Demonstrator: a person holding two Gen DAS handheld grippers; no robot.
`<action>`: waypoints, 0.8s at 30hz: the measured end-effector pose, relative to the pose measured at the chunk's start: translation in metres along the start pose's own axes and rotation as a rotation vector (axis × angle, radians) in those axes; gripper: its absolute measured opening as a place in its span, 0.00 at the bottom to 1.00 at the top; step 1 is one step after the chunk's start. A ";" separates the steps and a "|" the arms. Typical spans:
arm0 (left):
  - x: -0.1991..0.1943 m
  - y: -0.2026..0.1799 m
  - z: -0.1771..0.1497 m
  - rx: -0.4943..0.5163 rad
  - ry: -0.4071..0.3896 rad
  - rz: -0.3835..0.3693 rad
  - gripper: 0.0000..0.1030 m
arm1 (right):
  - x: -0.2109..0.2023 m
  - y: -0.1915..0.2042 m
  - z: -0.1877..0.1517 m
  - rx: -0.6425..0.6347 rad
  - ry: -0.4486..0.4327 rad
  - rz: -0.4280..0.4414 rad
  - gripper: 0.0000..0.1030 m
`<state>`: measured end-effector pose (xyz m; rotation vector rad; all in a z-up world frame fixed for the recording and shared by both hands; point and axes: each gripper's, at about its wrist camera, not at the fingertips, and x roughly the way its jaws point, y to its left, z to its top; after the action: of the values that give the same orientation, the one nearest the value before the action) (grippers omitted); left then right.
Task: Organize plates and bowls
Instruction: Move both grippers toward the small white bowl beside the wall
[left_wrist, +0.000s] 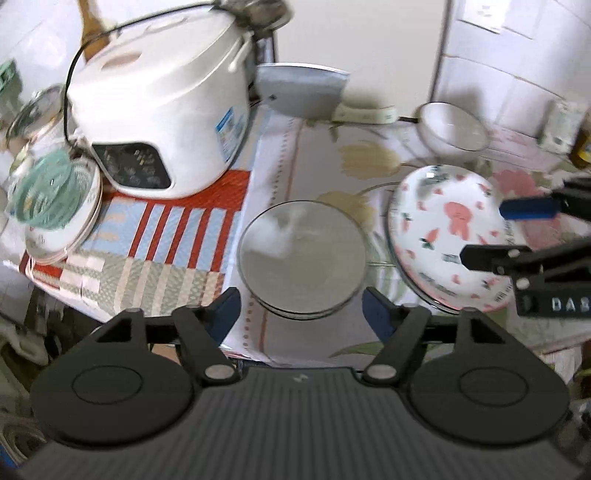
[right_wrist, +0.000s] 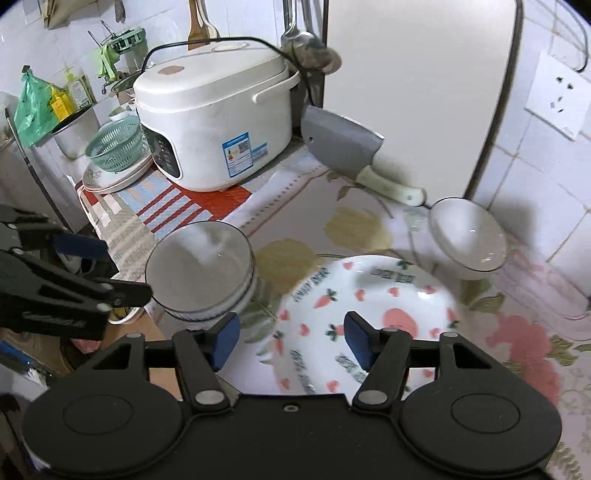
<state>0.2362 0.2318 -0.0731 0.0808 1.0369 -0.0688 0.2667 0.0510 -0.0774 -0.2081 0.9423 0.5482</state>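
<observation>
Landmark: rice cooker (right_wrist: 218, 122) on the table (right_wrist: 517, 332).
Stacked bowls (left_wrist: 301, 258): just right of it.
Carrot-print plate (right_wrist: 369, 317): further right.
Lone bowl (right_wrist: 467, 236): beyond the plate, still unstacked.
Left tool (left_wrist: 301, 314): spread, empty.
Right tool (right_wrist: 291, 338): spread, empty.

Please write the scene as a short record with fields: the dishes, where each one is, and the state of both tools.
surface: flowered tablecloth
bowl stack: grey-rimmed bowls, near the front edge
plate: carrot-pattern plate, right of the stack
single bowl: white bowl, behind the plate
left tool: open, in front of the bowl stack, holding nothing
right tool: open, over the plate, holding nothing
other: rice cooker, cleaver
</observation>
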 end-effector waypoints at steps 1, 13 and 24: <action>-0.005 -0.004 -0.001 0.016 -0.004 -0.006 0.75 | -0.004 -0.004 -0.001 -0.009 0.004 0.000 0.68; -0.042 -0.057 0.012 0.091 -0.077 -0.046 0.82 | -0.057 -0.061 -0.031 -0.027 -0.028 -0.019 0.70; -0.030 -0.101 0.041 0.046 -0.154 -0.075 0.83 | -0.083 -0.132 -0.048 -0.004 -0.118 0.072 0.71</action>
<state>0.2461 0.1281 -0.0300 0.0772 0.8840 -0.1652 0.2638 -0.1092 -0.0464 -0.1446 0.8365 0.6218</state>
